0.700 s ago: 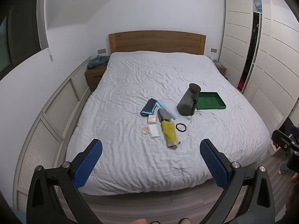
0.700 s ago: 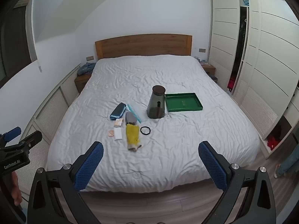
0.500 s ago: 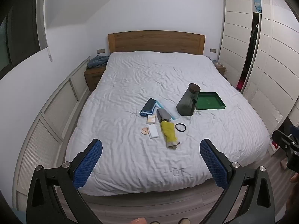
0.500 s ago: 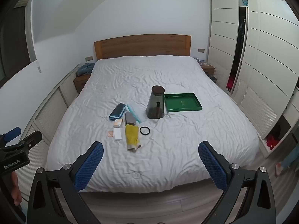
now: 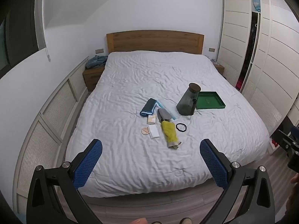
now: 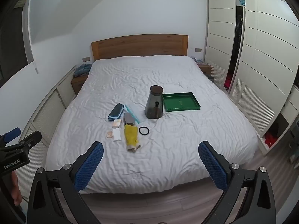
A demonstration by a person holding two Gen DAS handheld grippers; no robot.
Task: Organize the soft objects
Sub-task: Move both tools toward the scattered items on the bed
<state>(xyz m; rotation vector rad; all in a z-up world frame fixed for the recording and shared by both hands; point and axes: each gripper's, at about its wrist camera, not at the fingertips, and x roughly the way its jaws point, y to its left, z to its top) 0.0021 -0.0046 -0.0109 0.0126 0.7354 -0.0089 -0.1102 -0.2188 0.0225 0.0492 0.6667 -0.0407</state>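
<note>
Left wrist view looks down along the left gripper (image 5: pixel 151 150), whose blue-padded jaws stand wide apart with nothing between them, held short of the foot of a bed (image 5: pixel 130 168) covered in a rumpled white duvet. Right wrist view shows the right gripper (image 6: pixel 151 152) just the same: jaws spread, empty, well apart from everything on the bed. Near the middle of the duvet lies a small cluster of soft things: a yellow cloth (image 6: pixel 131 134) with a beige piece at its near end, a grey folded cloth (image 6: pixel 128 118) touching its far end, a rolled dark blue cloth (image 6: pixel 116 111) to the left, and a black hair tie (image 6: pixel 144 130) just beside the yellow cloth on the right. Small white and tan pads (image 6: pixel 116 134) sit left of the yellow cloth. Farther back stand a dark lidded jar (image 6: pixel 154 103) and, touching its right side, a green tray (image 6: pixel 196 106).
</note>
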